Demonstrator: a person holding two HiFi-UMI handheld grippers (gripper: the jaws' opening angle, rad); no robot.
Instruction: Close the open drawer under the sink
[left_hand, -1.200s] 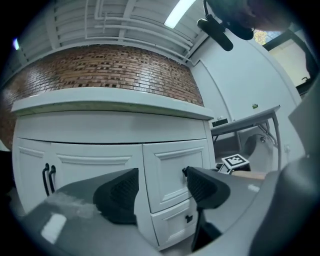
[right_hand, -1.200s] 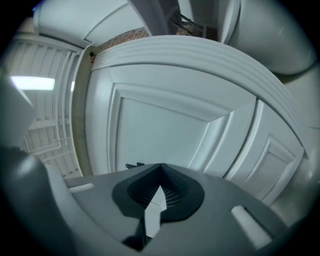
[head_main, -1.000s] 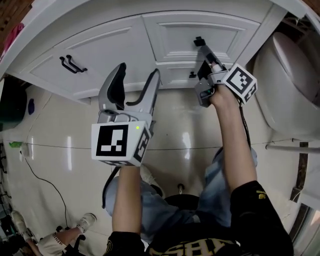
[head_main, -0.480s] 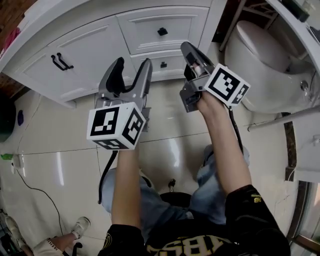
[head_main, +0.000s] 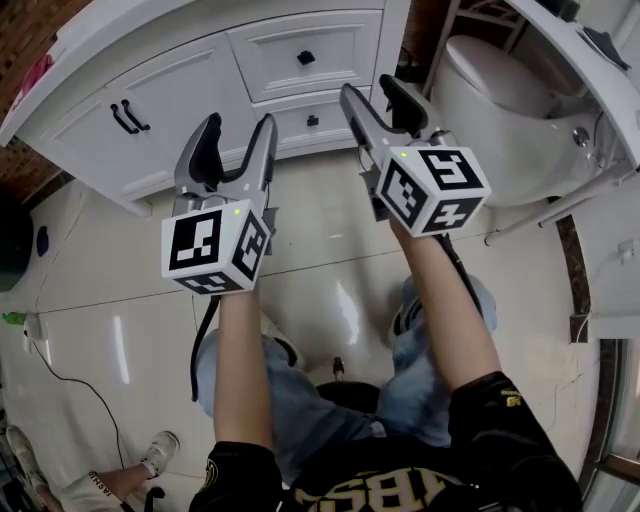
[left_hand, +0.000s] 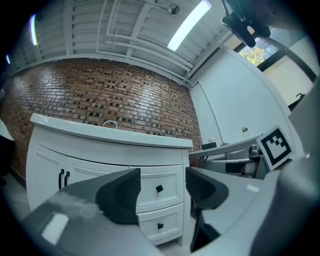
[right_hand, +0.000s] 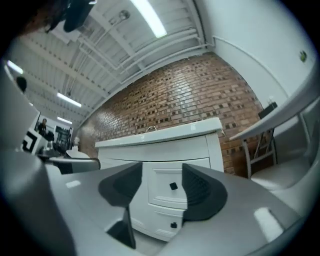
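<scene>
The white sink cabinet (head_main: 200, 90) has two drawers on its right side, and both fronts sit flush. The upper drawer (head_main: 330, 45) carries a black knob (head_main: 305, 57), the lower drawer (head_main: 300, 125) a smaller one (head_main: 313, 120). My left gripper (head_main: 235, 135) hangs open in front of the cabinet, empty and clear of it. My right gripper (head_main: 372, 92) is beside it, its jaws opening with nothing between them. The upper knob (left_hand: 159, 188) shows between the left gripper's (left_hand: 162, 192) jaws, far off. It also shows as the knob (right_hand: 173, 186) between the right gripper's (right_hand: 161, 186) jaws.
Twin black door handles (head_main: 125, 117) sit on the cabinet's left doors. A white toilet (head_main: 500, 100) stands right of the cabinet, with a white shelf edge (head_main: 590, 70) beyond it. The floor is glossy tile (head_main: 330, 250); a cable (head_main: 60, 360) trails at the left.
Both grippers pulled back from the cabinet. The right gripper, shut close in front of the drawer fronts a second ago, rolled over and its jaws spread apart.
</scene>
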